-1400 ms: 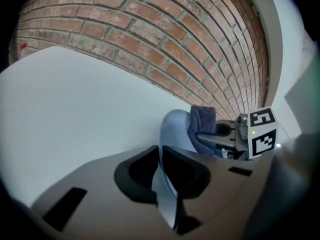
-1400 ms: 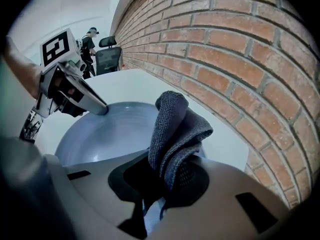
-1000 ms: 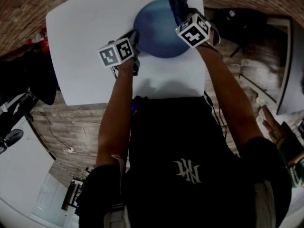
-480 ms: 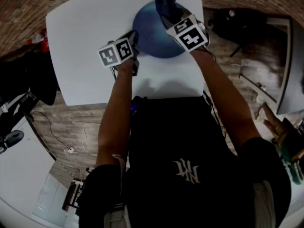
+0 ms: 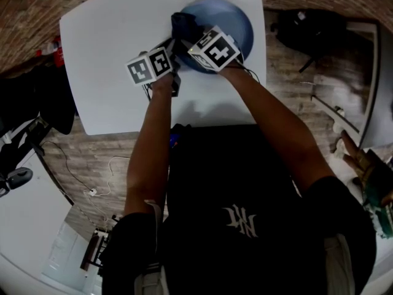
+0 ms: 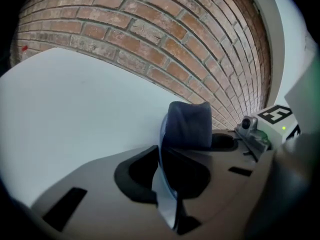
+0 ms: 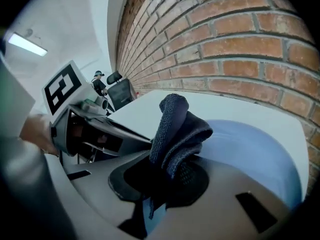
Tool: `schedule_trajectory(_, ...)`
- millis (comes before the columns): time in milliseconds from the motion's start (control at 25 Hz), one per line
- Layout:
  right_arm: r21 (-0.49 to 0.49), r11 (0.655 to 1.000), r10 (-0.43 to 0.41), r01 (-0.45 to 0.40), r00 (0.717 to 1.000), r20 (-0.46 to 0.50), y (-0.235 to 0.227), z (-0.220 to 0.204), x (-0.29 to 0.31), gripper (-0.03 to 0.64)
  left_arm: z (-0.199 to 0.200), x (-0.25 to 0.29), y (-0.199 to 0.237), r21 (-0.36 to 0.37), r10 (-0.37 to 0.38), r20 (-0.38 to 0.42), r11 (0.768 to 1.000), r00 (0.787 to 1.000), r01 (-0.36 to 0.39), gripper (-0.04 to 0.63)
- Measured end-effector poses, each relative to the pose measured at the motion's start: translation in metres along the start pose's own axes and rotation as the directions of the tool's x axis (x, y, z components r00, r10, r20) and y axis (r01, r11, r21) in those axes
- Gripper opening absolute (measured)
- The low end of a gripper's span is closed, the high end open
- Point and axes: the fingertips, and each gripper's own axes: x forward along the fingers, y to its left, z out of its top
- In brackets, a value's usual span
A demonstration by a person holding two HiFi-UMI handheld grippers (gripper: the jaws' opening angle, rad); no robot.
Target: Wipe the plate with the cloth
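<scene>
Mid-wipe, with rim of blue plate [image 5: 239, 20] clamped in left hand-held gripper [image 6: 167, 181] and dark cloth [image 7: 177, 124] pinched in right hand-held gripper [image 7: 162, 181]; next, probably sweep cloth across bare half.

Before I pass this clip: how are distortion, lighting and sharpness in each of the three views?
Head view: strong fisheye bows the edges of the white table; the lower half is dim. Left gripper view: brick wall curves, corners vignette black, plate rim near the lens is soft. Right gripper view: cloth weave is sharp; ceiling light glares upper left.
</scene>
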Motion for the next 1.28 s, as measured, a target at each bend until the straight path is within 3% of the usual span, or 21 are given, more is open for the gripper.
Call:
schedule_trajectory(520, -0.109, 0.993, -0.050, 0.042, 0.996, -0.077, -0.004, -0.015, 0.003, 0.074, 0.001, 0.000, 0.001, 0.004, 0.002, 0.004, 1.000, 1.000, -0.002, 0.029)
schedule_trajectory(760, -0.184, 0.977, -0.127, 0.105, 0.986, -0.110, -0.021, -0.027, -0.016, 0.073, -0.001, 0.000, 0.002, 0.004, -0.003, 0.002, 1.000, 1.000, 0.003, 0.031)
schedule_trajectory(1280, -0.244, 0.952, -0.227, 0.186, 0.962, -0.153, -0.052, -0.045, -0.053, 0.074, 0.001, -0.002, 0.001, -0.003, -0.008, 0.003, 1.000, 1.000, 0.008, 0.029)
